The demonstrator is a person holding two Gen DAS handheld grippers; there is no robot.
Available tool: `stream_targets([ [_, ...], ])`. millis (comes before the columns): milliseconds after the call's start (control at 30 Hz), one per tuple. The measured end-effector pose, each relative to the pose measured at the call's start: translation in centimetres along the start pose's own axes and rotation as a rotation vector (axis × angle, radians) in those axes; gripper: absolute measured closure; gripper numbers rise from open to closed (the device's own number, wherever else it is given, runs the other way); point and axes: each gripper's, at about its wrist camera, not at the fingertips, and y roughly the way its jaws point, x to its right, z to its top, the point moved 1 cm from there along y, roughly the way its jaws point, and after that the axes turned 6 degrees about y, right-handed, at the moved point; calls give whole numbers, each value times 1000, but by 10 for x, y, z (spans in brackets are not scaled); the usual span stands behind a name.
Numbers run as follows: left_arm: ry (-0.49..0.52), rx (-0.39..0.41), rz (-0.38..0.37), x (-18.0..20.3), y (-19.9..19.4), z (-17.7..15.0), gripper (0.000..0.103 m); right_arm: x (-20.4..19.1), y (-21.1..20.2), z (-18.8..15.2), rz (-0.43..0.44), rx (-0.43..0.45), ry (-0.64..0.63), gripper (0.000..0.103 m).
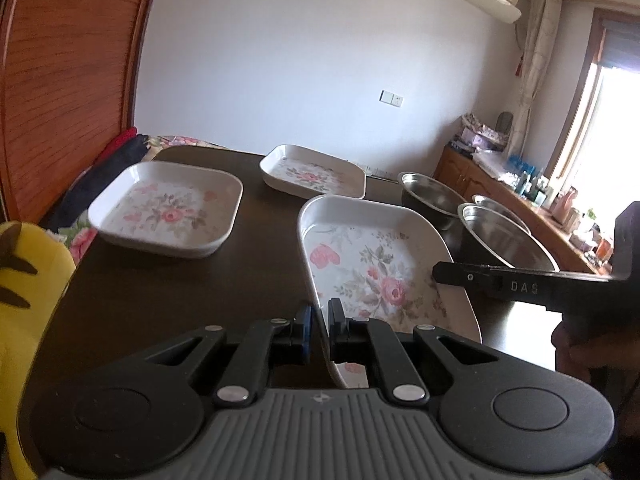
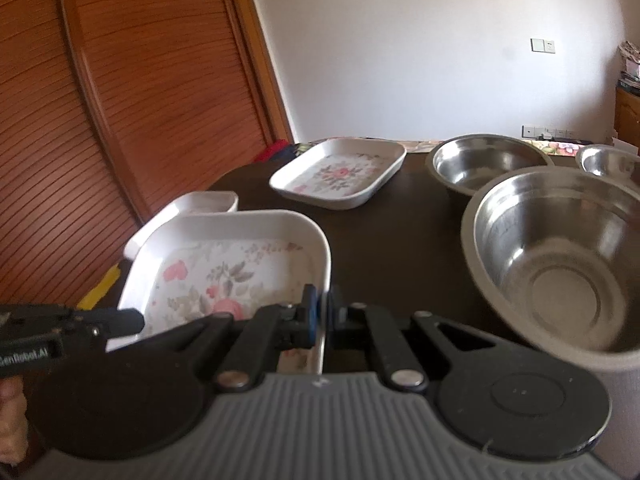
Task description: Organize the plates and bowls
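Two tongs of mine grip one floral plate (image 1: 372, 276) between them. My left tongs (image 1: 319, 330) are clamped on its near left rim, the pads pressed against the white edge. My right tongs (image 2: 323, 320) are pinched tight on the opposite rim, so the plate lies between both. Just beyond my left tongs, to their left, a second floral plate (image 1: 166, 210) rests on the dark surface (image 1: 264, 240). Farther ahead a third floral plate (image 1: 312, 172) lies near the far edge. Right of my right tongs stands a large steel bowl (image 2: 560, 264), close by. Behind it sit another steel bowl (image 2: 486, 164) and a smaller bowl (image 2: 610, 160), partly cut off. Well beyond my left tongs, a wooden slatted door (image 1: 60, 80) stands.
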Motion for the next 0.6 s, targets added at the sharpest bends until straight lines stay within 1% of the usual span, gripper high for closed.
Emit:
stream_targets([
  [200,13,0,43,-2,1,-8,74,-6,-7,-16,24,8,-12,97],
  [300,-3,-19,35,-8,10,-7,74,-9,-6,-23,14,12,-25,97],
  [400,7,-35,55,-9,20,-6,74,-7,-5,-25,1,23,-2,97],
  [500,-3,-50,61,-13,31,-5,74,-5,2,-29,1,8,22,97],
  [600,0,-65,72,-15,41,-4,74,-4,6,-31,-10,10,42,96],
])
